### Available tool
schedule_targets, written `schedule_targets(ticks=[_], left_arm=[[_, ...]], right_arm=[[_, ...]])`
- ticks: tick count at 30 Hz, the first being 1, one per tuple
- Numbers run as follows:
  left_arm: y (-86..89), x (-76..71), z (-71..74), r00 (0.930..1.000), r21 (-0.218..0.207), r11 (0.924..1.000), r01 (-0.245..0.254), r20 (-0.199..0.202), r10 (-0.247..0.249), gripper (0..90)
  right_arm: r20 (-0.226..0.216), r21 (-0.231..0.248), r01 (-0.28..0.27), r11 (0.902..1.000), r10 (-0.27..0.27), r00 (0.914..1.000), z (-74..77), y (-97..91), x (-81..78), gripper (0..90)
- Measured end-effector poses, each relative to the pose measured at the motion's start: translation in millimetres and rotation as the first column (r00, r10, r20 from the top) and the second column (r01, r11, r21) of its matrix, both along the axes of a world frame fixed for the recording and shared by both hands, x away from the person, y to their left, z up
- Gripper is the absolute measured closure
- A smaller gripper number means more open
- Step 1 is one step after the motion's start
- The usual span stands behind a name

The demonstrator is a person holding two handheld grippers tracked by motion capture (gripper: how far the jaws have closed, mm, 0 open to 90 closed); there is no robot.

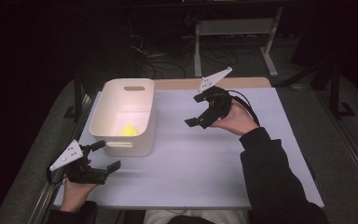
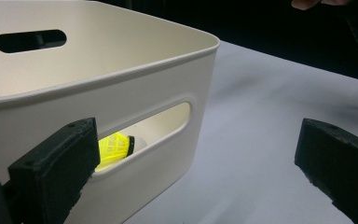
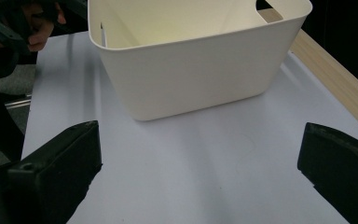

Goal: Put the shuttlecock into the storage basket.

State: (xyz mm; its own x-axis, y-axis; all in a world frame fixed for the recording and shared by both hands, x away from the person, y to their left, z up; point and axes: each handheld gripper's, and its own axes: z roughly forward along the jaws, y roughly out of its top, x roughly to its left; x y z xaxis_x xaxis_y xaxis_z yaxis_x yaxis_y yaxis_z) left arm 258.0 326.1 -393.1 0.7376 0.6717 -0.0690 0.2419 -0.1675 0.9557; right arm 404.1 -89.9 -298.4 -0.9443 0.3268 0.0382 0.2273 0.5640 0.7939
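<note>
Shuttlecock (image 2: 116, 148): bright yellow, ribbed mesh skirt with a dark band at the cork end, lying on its side on the floor of the bin (image 1: 103, 108). From the high view it reads as a yellow wedge (image 1: 129, 130) at the bin's near end; the left gripper view catches it through the near handle slot, where skirt mesh and band are legible. Bin: cream, smooth matte plastic, rectangular with rounded corners, slightly tapered walls, an oval slot in each end wall. It stands on the table (image 1: 205, 158), a flat pale lilac sheet; a light wood edge strip shows along the far side. The right gripper view gives the bin's plain side wall and rim (image 3: 191, 70), contents hidden. Left gripper (image 1: 103, 155): jaws wide apart, nothing between them, one tip just beside the bin's near wall. Right gripper (image 1: 195, 110): jaws wide apart, empty, above the table, well apart from the bin. Jaw pads are black and rough.
</note>
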Motion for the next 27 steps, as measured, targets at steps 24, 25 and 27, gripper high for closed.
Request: schedule_targets(ticks=[24, 25, 27], left_arm=[[0.4, -0.4, 0.1, 1.0000, -0.002, 1.0000, -0.006, -0.001, 0.006, 0.0], [0.4, -0.3, 0.1, 1.0000, -0.002, 1.0000, -0.006, -0.001, 0.006, 0.0], [0.4, -0.3, 0.1, 1.0000, -0.002, 1.0000, -0.006, -0.001, 0.006, 0.0]], right_arm=[[-0.014, 0.029, 0.060, 0.9978, -0.060, 0.9981, -16.4, -33.3, -12.7, 0.0], [-0.017, 0.028, 0.064, 0.9975, -0.064, 0.9978, -17.7, -34.6, -13.3, 0.0], [-0.021, 0.029, 0.066, 0.9974, -0.066, 0.9976, -20.0, -37.7, -14.4, 0.0]])
